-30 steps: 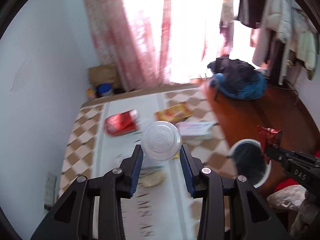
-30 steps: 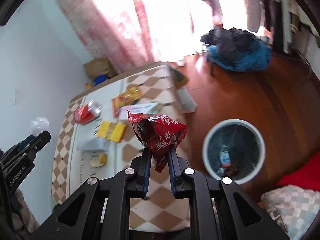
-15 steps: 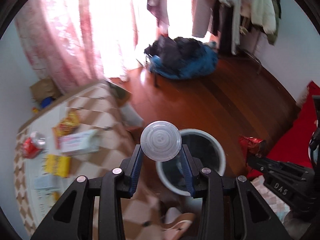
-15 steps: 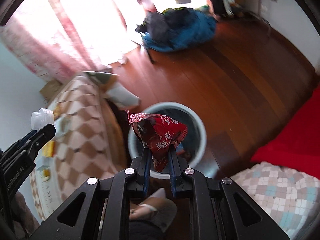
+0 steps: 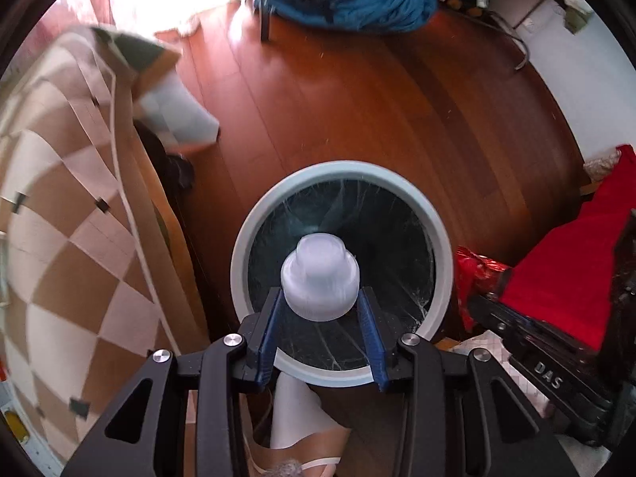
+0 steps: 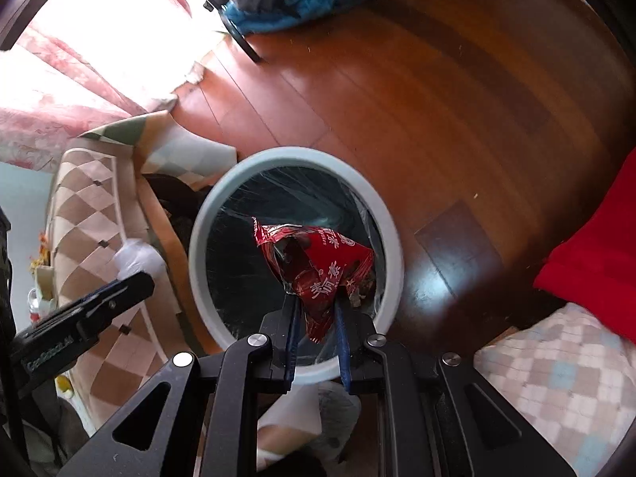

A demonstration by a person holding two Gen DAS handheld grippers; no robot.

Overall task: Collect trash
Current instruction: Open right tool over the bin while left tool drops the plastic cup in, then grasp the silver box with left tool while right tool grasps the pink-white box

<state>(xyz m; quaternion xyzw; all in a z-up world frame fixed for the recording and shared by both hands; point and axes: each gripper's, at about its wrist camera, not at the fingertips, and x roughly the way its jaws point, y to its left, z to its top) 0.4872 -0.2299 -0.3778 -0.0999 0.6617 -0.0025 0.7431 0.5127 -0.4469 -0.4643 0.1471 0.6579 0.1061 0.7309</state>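
Both views look down into one round bin [image 5: 342, 373] with a dark liner. From the left wrist, my left gripper [image 5: 320, 306] pinches a clear plastic cup [image 5: 320, 278] above its opening. From the right wrist, my right gripper [image 6: 316, 310] clamps a red snack wrapper [image 6: 318, 262] over the bin [image 6: 294, 157]; some scraps lie at the bottom.

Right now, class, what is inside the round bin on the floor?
The bin has a dark plastic liner. Some scraps show near its right wall. The red wrapper in the right claw and the plastic cup in the left claw cover the rest.
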